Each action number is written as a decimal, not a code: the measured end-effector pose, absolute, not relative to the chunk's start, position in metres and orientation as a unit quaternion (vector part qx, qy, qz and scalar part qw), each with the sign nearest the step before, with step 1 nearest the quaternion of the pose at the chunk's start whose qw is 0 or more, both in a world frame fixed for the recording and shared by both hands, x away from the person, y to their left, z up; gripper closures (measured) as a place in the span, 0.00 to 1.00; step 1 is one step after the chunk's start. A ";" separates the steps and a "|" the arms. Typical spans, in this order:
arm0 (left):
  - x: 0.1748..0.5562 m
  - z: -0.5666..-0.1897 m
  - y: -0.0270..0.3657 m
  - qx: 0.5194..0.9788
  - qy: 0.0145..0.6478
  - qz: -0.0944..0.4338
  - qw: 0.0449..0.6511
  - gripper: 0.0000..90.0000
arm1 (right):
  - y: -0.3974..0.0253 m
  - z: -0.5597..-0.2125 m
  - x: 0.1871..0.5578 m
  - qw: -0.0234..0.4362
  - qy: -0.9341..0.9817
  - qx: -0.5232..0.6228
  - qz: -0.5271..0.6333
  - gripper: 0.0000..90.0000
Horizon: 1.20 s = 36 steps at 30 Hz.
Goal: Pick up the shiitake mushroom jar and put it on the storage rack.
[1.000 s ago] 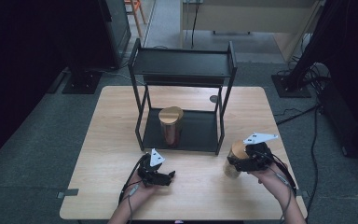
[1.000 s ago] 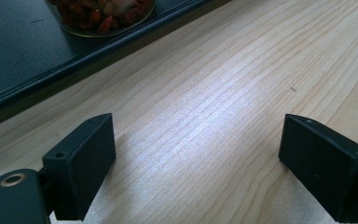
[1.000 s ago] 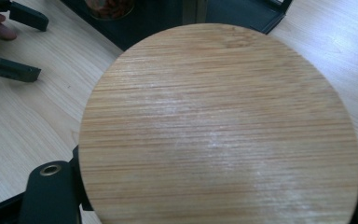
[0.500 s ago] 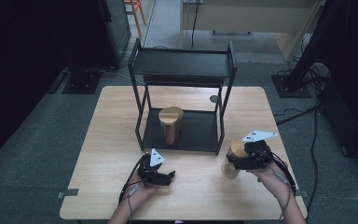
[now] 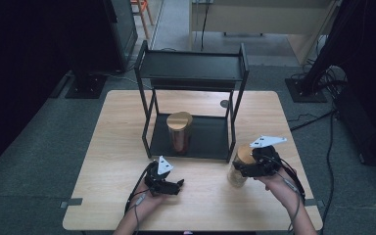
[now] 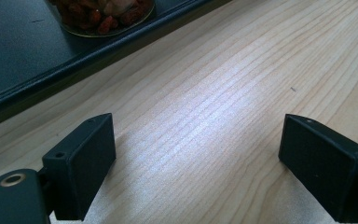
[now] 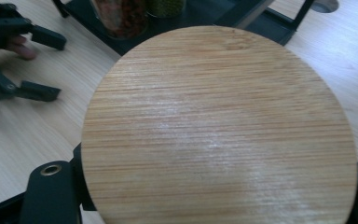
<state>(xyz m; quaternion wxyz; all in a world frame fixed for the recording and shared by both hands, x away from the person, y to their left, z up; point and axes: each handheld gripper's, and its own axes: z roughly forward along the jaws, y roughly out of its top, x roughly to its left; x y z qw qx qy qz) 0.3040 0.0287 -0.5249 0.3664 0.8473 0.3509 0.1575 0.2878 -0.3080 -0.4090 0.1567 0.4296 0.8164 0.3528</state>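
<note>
Near the tabletop's right edge, the right gripper (image 5: 251,169) fingers pinch a bamboo-lidded jar (image 5: 240,165); left gripper (image 5: 172,186) fingers spread, empty.

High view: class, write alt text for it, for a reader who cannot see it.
The right gripper clasps a wooden-lidded glass jar over the pale wooden table, right of a black two-tier metal shelf rack. A second wooden-lidded jar stands on the rack's bottom tier, and the open left gripper rests on the table.

My matt black fingers (image 6: 81,165) flank pale, smooth-grained wood counter (image 6: 223,107); the jar's bamboo lid (image 7: 219,126) shines softly.
</note>
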 end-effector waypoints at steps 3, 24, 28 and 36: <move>0.304 -0.525 0.029 0.847 0.351 0.158 0.367 0.12 | -0.305 -0.408 0.288 0.156 0.817 0.427 0.356 0.28; 0.304 -0.525 0.029 0.847 0.351 0.157 0.366 0.12 | -0.279 -0.404 0.295 0.163 0.826 0.414 0.347 0.28; 0.304 -0.525 0.029 0.848 0.350 0.157 0.367 0.12 | -0.275 -0.403 0.297 0.162 0.827 0.411 0.346 0.28; 0.304 -0.525 0.028 0.848 0.349 0.156 0.367 0.12 | -0.267 -0.401 0.301 0.161 0.829 0.409 0.345 0.28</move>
